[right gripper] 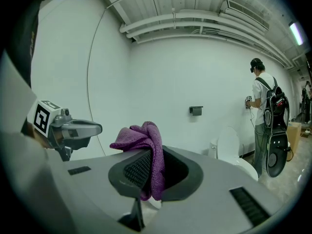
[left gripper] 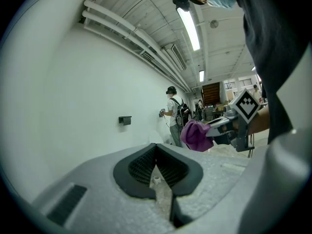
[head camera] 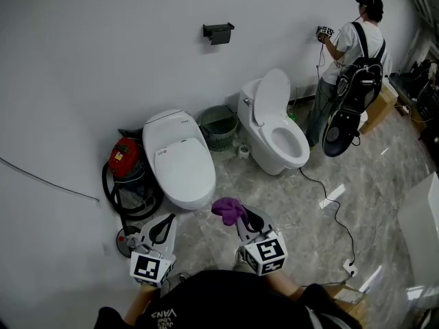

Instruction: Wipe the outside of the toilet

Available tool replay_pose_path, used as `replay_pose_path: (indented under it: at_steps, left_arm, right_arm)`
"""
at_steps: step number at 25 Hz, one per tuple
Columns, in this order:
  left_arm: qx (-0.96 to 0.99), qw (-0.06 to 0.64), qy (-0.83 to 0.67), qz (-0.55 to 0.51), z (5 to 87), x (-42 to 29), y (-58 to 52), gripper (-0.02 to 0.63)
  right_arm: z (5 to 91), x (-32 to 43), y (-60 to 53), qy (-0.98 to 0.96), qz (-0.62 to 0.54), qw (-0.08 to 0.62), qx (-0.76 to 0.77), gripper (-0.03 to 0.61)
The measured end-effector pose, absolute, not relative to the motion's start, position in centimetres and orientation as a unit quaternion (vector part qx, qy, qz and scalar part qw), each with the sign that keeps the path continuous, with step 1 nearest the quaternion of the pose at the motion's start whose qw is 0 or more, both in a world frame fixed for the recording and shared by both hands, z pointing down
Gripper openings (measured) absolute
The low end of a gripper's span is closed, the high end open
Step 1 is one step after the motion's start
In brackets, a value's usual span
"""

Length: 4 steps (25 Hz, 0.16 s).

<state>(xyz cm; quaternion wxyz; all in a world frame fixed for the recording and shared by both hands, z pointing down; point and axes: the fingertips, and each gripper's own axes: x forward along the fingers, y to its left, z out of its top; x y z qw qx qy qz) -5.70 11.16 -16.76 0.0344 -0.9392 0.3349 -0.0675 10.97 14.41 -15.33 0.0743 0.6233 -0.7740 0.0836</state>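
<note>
Marble floor (head camera: 288, 204) is spreading under both grippers; the right gripper (right gripper: 151, 150) is clamping a purple cloth (right gripper: 141, 135), and the left gripper (left gripper: 156, 150) is hanging with its jaws pressed together on nothing. With the closed toilet (head camera: 178, 160) sitting near but apart at eleven o'clock from the cloth, I judge the wipe is best started by laying the bunched cloth flat on the lid, then sweeping down the sides.

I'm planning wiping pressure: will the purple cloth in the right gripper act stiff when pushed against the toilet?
Probably not: the purple cloth droops in folds over the right gripper, so it should flop and bunch. It looks light. Its fuzzy pile likely grips rather than slips.
</note>
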Motion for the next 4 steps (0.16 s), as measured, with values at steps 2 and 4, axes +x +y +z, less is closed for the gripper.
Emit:
replay_pose_path:
  at_steps: [2, 4]
  left_arm:
    - [-0.939, 0.035, 0.334, -0.069, -16.58, -5.21, 10.88, 0.002]
    - [-0.940, 0.036, 0.333, -0.069, -16.50, -4.68, 10.65, 0.002]
  right_arm:
    - [-15.12, 11.26, 14.12, -0.775, 0.085, 0.075, 0.622, 0.039]
    - [-14.95, 11.54, 13.89, -0.776, 0.086, 0.076, 0.621, 0.040]
